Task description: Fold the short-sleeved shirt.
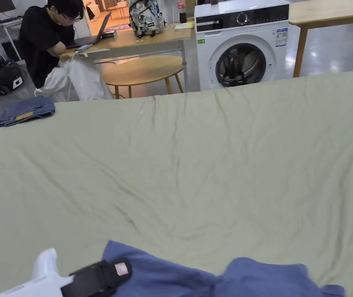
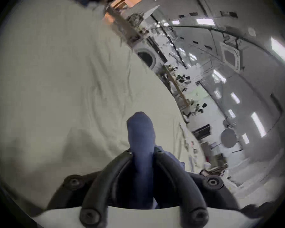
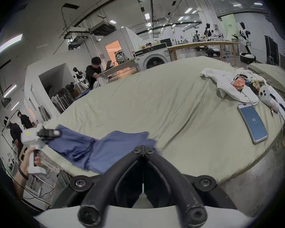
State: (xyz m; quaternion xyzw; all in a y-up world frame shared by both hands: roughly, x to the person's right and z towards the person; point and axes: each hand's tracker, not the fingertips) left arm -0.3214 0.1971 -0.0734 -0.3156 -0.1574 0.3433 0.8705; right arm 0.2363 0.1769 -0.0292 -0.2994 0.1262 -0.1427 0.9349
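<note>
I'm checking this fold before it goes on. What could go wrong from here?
1. The blue shirt lies bunched at the bed's near edge, so it may slide off the bed or fold crooked.
2. The left tool pinches just a narrow tuft of cloth, which might slip out.
3. The phone lies close by on the sheet; a wide spread could sweep it.

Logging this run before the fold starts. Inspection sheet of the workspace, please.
Surface: wrinkled pale green sheet.
Job's things: blue shirt bunched at the near edge, unfolded.
Clutter: folded jeans far left; white garment, phone, snack packets to the right.
Grippers: left gripper jaws shut on the shirt; right gripper jaws shut, grip unclear.
Cables: nothing seen on the sheet.
Surroundings: washing machine, wooden tables, seated person.
</note>
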